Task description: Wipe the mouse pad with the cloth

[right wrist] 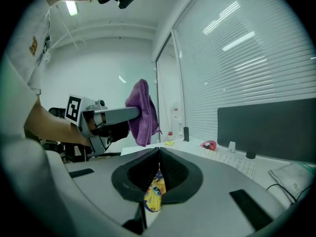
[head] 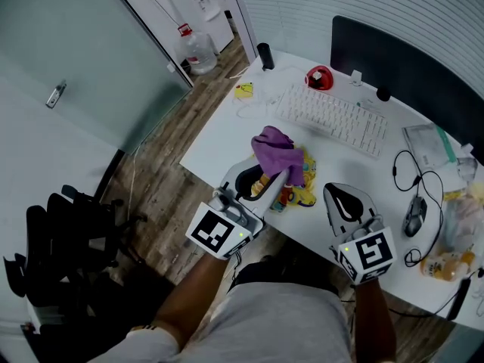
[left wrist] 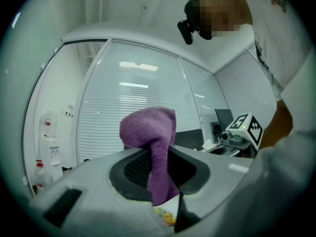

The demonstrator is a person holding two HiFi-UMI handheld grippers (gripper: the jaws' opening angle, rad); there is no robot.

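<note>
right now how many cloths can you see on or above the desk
1. The purple cloth is pinched in the left claw, hanging above the colourful mouse pad near the desk's front edge. Another could lie hidden in the clutter at the right.

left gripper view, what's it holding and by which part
The left gripper holds the purple cloth, jaws shut on a fold partway down it; a bunched end stands above the jaws and a tail hangs below.
</note>
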